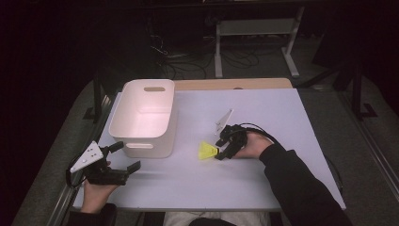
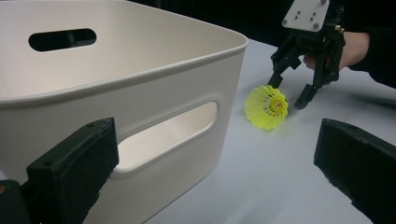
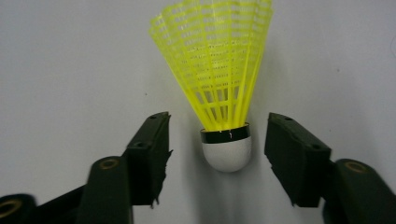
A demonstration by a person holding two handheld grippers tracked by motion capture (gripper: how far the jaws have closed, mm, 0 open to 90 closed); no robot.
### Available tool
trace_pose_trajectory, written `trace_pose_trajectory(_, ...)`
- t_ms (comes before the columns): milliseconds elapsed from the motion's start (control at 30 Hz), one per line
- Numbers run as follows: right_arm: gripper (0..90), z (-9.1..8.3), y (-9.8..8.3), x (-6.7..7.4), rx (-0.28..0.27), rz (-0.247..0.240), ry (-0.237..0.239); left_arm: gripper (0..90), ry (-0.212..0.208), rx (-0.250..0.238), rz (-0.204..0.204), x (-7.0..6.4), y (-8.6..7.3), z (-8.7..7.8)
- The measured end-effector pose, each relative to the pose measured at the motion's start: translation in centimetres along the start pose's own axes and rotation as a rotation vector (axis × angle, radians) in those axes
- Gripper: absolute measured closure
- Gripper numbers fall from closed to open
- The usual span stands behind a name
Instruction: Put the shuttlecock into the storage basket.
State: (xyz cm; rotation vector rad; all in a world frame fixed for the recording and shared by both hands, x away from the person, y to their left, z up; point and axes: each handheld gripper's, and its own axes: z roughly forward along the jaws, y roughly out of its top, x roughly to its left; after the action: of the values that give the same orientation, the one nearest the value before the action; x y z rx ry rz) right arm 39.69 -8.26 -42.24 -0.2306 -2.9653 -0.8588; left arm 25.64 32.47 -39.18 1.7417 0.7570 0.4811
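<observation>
A yellow plastic shuttlecock [image 1: 206, 151] lies on its side on the pale table [image 1: 263, 108], right of the white bin [image 1: 126, 100]. My right gripper [image 1: 220, 149] is open, one jaw on each side of the shuttlecock's white cork. In the right gripper view a gap shows between each pad and the cork [image 3: 227, 153] of the shuttlecock [image 3: 219, 70]. My left gripper [image 1: 126, 157] stands open and empty at the table's front left, close to the bin's near wall [image 2: 187, 116]. From the left gripper view the shuttlecock [image 2: 266, 107] and the right gripper [image 2: 288, 93] appear beyond the bin's corner.
The bin is empty, with slot handles in its end walls. A wooden strip [image 1: 235, 84] runs along the table's far edge. Behind the table stand a white desk frame [image 1: 256, 28] and loose cables on the floor.
</observation>
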Motion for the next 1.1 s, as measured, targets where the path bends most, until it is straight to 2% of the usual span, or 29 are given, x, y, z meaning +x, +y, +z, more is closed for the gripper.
trace_pose_trajectory(133, 45.8, 0.2, -0.1, 0.0, 0.007, 0.002, -0.009, 0.0, 0.004, -0.017, -0.001, 0.0, 0.0, -0.2)
trace_pose_trajectory(500, 61.7, 0.5, -0.1, 0.0, 0.014, -0.004, -0.024, 0.0, -0.001, -0.003, -0.003, 0.0, 0.0, 0.0)
trace_pose_trajectory(667, 62.8, 0.4, 0.0, 0.1, 0.028, 0.005, -0.021, 0.0, -0.002, -0.001, -0.002, 0.0, 0.0, 0.0)
trace_pose_trajectory(967, 63.0, -1.2, 0.2, 0.3, -0.032, 0.021, -0.008, 0.0, -0.005, 0.005, -0.001, 0.0, 0.0, 0.1)
trace_pose_trajectory(1100, 63.0, -2.0, 0.3, 0.6, -0.037, 0.022, -0.019, 0.0, -0.004, 0.005, -0.001, 0.0, 0.0, 0.1)
